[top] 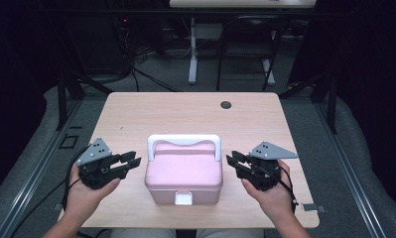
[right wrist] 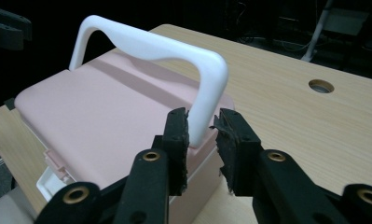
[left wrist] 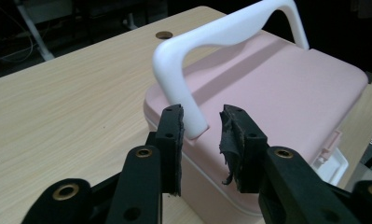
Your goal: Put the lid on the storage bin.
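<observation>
The left gripper (top: 132,162) is hovering just beside the left end of the pink box (top: 184,173), its jaws standing partly apart with nothing gripped. In the left gripper view the foot of the white handle (left wrist: 221,35) is showing in the gap between the pads, the left pad (left wrist: 174,135) sitting very close to it; whether it is touching I cannot tell. The right gripper (top: 233,160) is mirroring this at the box's right end, jaws likewise partly apart and gripping nothing, with the handle's other leg lying between its pads in the right gripper view.

The box is sitting in the near middle of the wooden table (top: 185,111), its white latch (top: 183,199) facing the near edge, and the handle is standing upright over the rear of the lid. A narrow strip of bare wood is lying between the box front and the near edge. Beyond the box a wide stretch of tabletop is running open to the far edge, where a round cable hole (top: 226,104) is sitting right of centre. Both hands are resting near the table's side edges, with little table left outside them.
</observation>
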{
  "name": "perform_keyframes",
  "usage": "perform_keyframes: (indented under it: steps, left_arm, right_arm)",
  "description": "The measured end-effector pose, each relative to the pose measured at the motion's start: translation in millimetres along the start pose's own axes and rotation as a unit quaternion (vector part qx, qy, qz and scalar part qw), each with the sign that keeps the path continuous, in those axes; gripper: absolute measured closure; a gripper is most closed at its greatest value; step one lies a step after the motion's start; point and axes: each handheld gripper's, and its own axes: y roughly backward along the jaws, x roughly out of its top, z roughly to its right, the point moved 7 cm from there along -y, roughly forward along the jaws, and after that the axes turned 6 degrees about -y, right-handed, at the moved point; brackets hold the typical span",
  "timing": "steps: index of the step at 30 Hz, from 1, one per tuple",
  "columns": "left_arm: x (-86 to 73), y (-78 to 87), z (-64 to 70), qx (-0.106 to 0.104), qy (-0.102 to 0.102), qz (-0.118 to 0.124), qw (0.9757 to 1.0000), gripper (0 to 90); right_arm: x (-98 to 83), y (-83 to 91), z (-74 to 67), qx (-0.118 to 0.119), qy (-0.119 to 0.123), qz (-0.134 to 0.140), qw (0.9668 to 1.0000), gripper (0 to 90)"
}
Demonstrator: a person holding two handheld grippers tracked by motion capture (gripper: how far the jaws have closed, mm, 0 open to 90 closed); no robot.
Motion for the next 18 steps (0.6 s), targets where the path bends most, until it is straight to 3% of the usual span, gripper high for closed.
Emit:
perform_keyframes:
  steps: [8, 18]
  left_arm:
    - [-11.2, -6.7, -24.7, 0.019, 0.031, -0.002, 0.9993, 56.8]
    - [-27.4, -10.2, -50.8, 0.037, 0.061, -0.004, 0.9975, 53.9]
  right_arm:
    - [-7.8, -8.7, 20.6, -0.025, -0.017, -0.002, 0.9995, 62.1]
    - [-16.3, -14.8, 46.9, -0.047, -0.045, 0.005, 0.9978, 57.5]
